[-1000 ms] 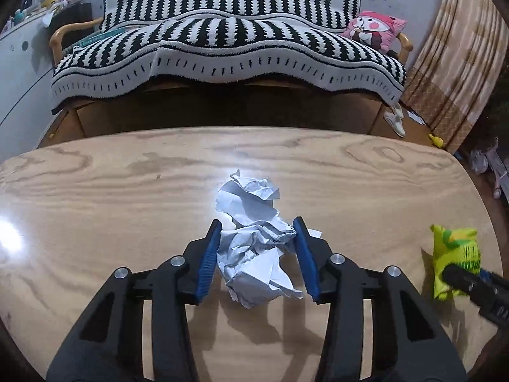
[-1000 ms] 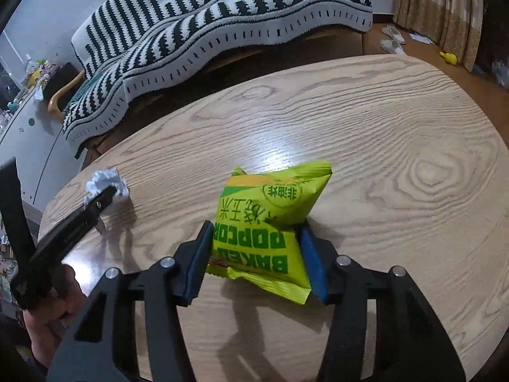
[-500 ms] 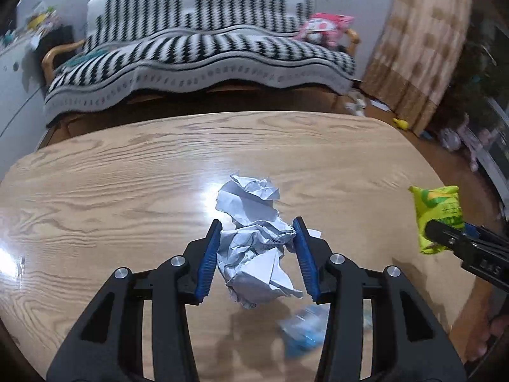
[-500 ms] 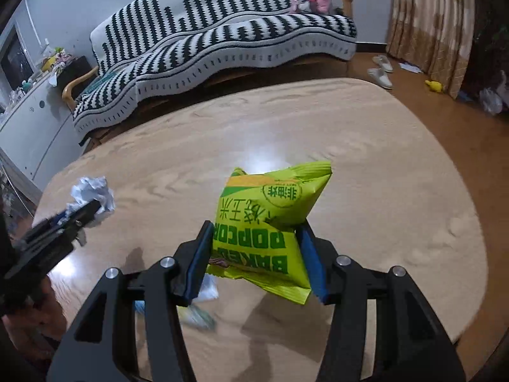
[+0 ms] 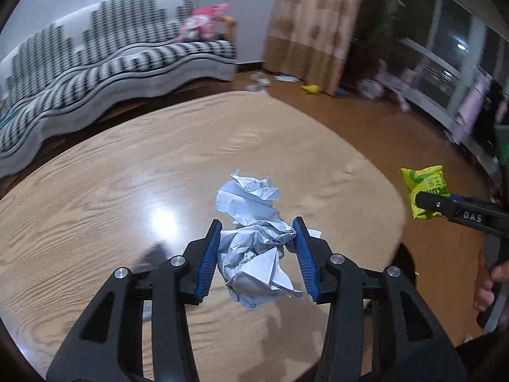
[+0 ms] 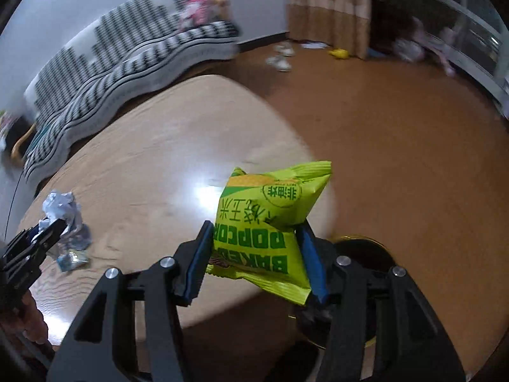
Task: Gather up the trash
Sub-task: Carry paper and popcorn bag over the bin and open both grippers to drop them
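left gripper [image 5: 257, 256] jaws clamp the crumpled paper [image 5: 254, 248] mid-frame above the counter [image 5: 95, 191]; right gripper [image 6: 256, 259] jaws pinch the popcorn bag [image 6: 270, 222] by its lower half; its slick foil could slip free.

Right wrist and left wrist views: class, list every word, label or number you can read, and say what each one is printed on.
"BAKED POPCORN", seen upside down and partly covered, on the green snack bag held in the right tongs.
Chinese characters on the same bag: visible but not reliably readable.
"DAS", possibly cut off, on the black arm of the right tongs in the left wrist view.
Faint marks on the crumpled paper in the left tongs: too small to read.
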Tool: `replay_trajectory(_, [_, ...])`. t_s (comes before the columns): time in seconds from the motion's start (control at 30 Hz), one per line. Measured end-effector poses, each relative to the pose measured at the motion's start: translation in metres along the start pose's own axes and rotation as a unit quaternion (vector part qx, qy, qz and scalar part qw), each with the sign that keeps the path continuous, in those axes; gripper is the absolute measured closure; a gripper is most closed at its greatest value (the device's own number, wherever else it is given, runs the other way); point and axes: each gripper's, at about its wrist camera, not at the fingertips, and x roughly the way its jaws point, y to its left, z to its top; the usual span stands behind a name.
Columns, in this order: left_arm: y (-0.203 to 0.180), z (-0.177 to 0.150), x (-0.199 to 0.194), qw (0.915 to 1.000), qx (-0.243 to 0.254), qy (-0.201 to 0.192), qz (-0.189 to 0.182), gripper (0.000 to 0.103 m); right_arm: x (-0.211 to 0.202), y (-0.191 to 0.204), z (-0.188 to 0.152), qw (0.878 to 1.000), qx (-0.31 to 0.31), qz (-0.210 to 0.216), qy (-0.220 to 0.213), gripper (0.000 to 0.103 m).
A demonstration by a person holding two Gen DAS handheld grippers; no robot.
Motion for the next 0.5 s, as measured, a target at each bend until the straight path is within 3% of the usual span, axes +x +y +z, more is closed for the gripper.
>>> replay_trajectory(0.23, [-0.08,-0.002,0.022,0.996,0.05,0.02,-0.071,0.058,-0.007,-0.102,-0.033,0.997,0.064,-0.02,0.033,0.05])
replay_trajectory(0.5, [-0.149,-0.015,0.041,0.9876,0.109,0.027,-0.11,0.058,0.002,-0.155,-0.059,0.993,0.081,-0.025,0.077,0.05])
